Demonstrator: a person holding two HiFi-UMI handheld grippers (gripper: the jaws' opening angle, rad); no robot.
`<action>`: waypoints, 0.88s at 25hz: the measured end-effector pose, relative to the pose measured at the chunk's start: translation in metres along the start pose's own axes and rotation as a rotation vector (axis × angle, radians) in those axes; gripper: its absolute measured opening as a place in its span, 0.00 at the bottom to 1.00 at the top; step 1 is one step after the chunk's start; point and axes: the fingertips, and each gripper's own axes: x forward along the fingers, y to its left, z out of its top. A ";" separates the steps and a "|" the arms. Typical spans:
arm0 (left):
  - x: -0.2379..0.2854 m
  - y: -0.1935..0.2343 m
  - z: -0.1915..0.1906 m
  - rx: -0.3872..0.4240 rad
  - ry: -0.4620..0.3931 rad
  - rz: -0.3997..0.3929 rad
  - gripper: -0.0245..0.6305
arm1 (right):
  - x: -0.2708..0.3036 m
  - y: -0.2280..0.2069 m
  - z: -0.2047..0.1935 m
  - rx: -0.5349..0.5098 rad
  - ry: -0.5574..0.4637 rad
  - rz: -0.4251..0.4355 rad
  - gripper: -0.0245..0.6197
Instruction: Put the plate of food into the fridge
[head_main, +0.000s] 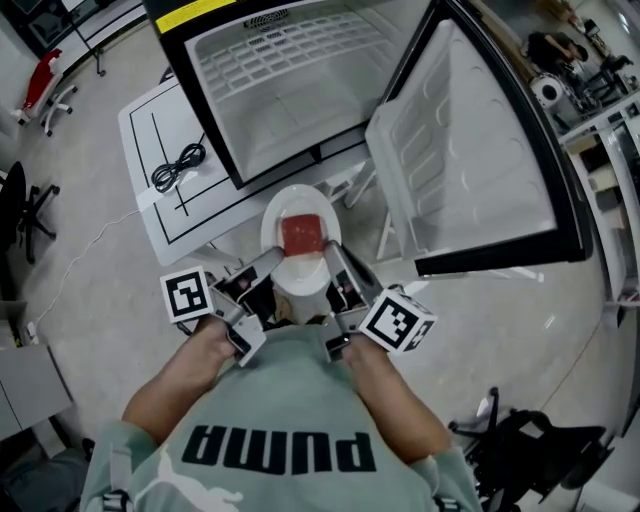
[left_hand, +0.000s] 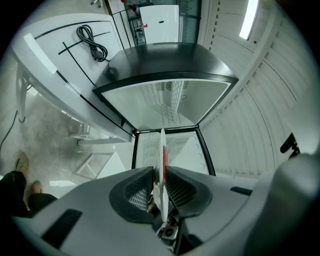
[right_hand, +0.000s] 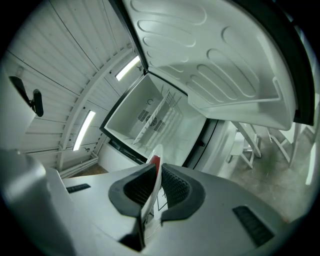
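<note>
Plate (head_main: 278, 212) at frame centre.
White, round w/ red block (head_main: 302, 233); our left gripper (head_main: 266, 264) & right gripper (head_main: 336, 260) jaws pinch its rim.

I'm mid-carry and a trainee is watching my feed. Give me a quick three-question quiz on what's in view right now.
1. True or false: the fridge door is shut.
2. Of the left tool and right tool, which grips the plate? A) left only B) right only C) both
3. Fill in: the black cable lies on the white ____ beside the fridge.

Key: 1. False; the door stands wide open. 2. C; each tool is shut on the rim, one on either side. 3. Table.
</note>
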 end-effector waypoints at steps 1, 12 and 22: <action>0.000 0.001 0.003 0.002 0.002 -0.002 0.15 | 0.003 0.000 0.001 -0.004 -0.004 -0.001 0.10; 0.013 0.003 0.028 0.015 0.025 -0.014 0.15 | 0.024 -0.002 0.013 -0.019 -0.041 -0.036 0.10; 0.053 0.015 0.053 0.028 0.013 0.004 0.15 | 0.052 -0.031 0.040 0.012 -0.042 -0.060 0.10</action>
